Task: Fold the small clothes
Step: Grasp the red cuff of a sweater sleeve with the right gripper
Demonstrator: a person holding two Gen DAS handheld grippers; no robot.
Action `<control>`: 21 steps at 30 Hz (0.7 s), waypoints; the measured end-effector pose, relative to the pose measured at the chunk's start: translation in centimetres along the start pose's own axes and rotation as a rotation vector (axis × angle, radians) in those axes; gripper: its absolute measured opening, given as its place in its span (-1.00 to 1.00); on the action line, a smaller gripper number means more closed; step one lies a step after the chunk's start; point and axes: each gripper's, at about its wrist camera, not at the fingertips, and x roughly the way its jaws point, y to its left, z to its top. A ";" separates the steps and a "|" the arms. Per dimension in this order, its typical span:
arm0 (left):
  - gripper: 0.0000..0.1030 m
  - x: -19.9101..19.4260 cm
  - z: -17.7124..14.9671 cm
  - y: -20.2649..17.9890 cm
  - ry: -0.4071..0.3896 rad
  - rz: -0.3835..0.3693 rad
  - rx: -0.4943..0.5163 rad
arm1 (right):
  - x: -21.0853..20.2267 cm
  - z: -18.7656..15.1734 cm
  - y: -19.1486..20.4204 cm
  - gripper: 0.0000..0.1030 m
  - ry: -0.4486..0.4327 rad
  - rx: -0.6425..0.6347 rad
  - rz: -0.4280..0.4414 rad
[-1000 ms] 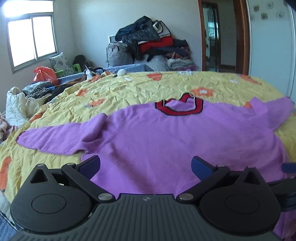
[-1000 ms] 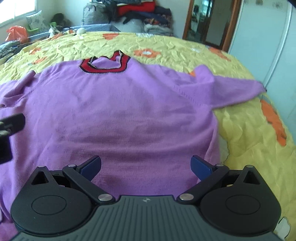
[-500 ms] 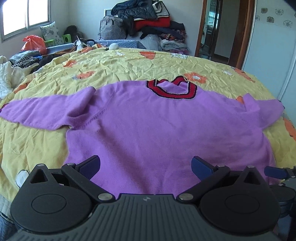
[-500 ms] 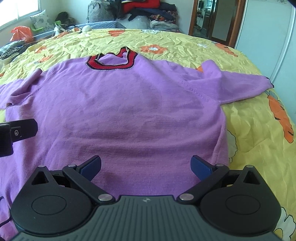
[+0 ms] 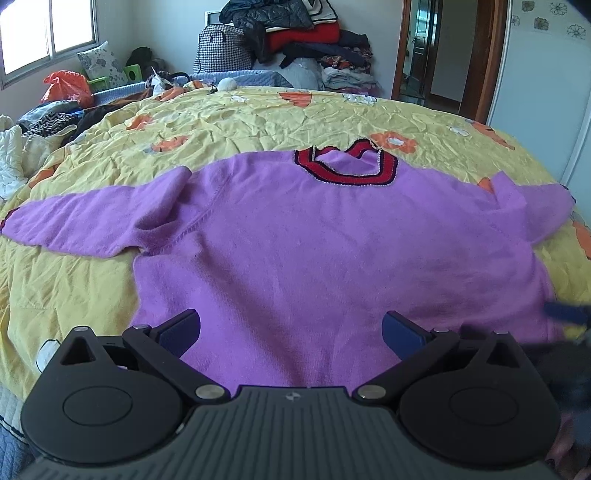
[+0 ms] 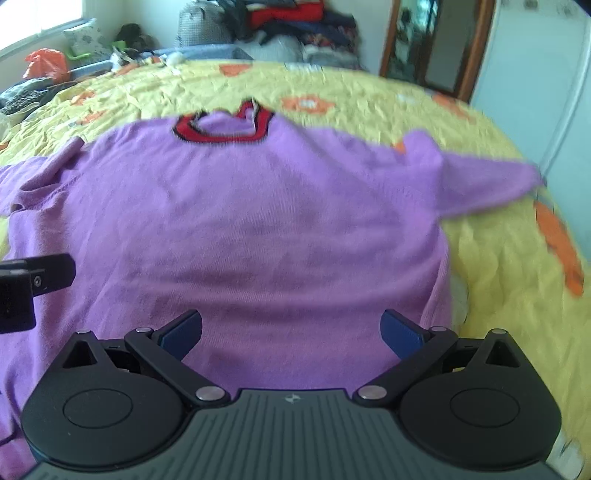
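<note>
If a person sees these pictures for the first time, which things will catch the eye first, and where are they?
First comes the purple sweater with its red collar, spread flat, sleeves out, in the middle of the yellow flowered bedspread. Next, the left gripper and right gripper, both open, low over the sweater's near hem. Behind the bed, a pile of clothes stands against the wall.

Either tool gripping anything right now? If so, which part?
Nothing held. The left tool and right tool are both open above the purple sweater, which lies flat on the yellow bedspread.
</note>
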 end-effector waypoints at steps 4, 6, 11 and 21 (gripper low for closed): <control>1.00 0.9 1.6 0.1 -0.029 0.018 0.017 | -1.6 0.9 -4.9 1.00 -0.379 0.037 -0.097; 1.00 1.6 2.5 0.3 -0.023 0.009 0.005 | 1.5 3.1 -9.9 1.00 -0.273 0.080 -0.068; 1.00 3.0 3.4 0.5 -0.005 -0.013 -0.011 | 7.2 6.5 -25.4 1.00 -0.237 0.336 -0.113; 1.00 5.7 2.4 -1.7 0.049 -0.087 0.072 | 17.4 9.3 -46.3 0.52 -0.181 0.921 0.152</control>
